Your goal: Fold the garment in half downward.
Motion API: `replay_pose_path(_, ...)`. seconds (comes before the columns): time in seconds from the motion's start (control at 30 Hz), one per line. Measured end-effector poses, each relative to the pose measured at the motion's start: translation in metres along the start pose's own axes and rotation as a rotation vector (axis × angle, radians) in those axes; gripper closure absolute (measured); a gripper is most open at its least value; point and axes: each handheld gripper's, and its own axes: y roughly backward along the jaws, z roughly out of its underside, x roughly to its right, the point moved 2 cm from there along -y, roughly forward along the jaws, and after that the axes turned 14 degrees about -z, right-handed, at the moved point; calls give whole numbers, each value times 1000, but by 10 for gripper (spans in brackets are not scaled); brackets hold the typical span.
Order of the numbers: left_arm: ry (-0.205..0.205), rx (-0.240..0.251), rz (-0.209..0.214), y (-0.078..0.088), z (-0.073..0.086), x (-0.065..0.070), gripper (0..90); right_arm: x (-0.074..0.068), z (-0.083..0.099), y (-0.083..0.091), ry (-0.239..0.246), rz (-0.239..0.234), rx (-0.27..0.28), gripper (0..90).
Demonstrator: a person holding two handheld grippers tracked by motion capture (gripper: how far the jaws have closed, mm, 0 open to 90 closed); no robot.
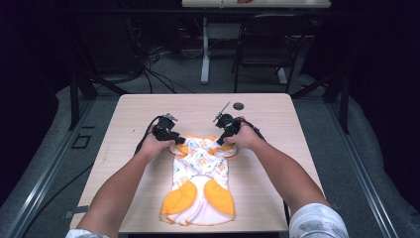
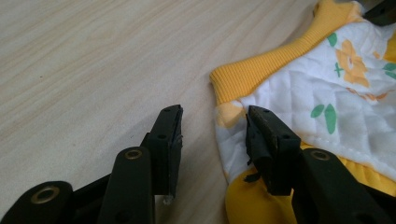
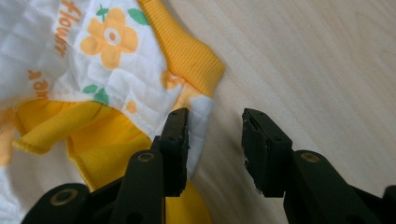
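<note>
item: baby garment [image 1: 200,173], white with orange flowers, flat mid-table [image 1: 267,106], sleeves folded inward. left gripper [image 2: 212,128] and right gripper [image 3: 215,128]: jaws apart, straddling the upper corners, nothing clamped. status: folding looks partly done; body fold seemingly remains.

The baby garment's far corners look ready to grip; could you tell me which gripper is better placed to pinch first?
Probably the left gripper: its open jaws straddle the garment edge. The right gripper is open too, with mostly bare table between its jaws.
</note>
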Motion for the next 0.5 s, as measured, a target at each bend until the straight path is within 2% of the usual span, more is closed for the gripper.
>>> replay_pose_path(0.07,6,5,0,-1,0,1,561,1,0,-2,-7,-9,6,600)
replay_pose_path(0.17,-7,-1,-7,0,-1,1,601,1,0,-3,-29,-11,33,606)
replay_pose_path(0.23,-6,-6,-1,0,-1,2,645,1,0,-3,-17,-6,24,609)
replay_pose_path(0.3,1,-12,2,0,-1,4,700,-1,0,-3,-4,4,11,654)
replay_pose_path(0.33,-3,-17,-8,0,-1,4,717,-3,1,-4,-8,4,24,683)
replay_pose_path(0.37,-6,-24,-9,1,-2,5,779,-5,1,-3,13,7,14,733)
replay_pose_path(0.5,-2,-25,-13,1,-2,8,824,-7,2,-4,-8,-8,29,791)
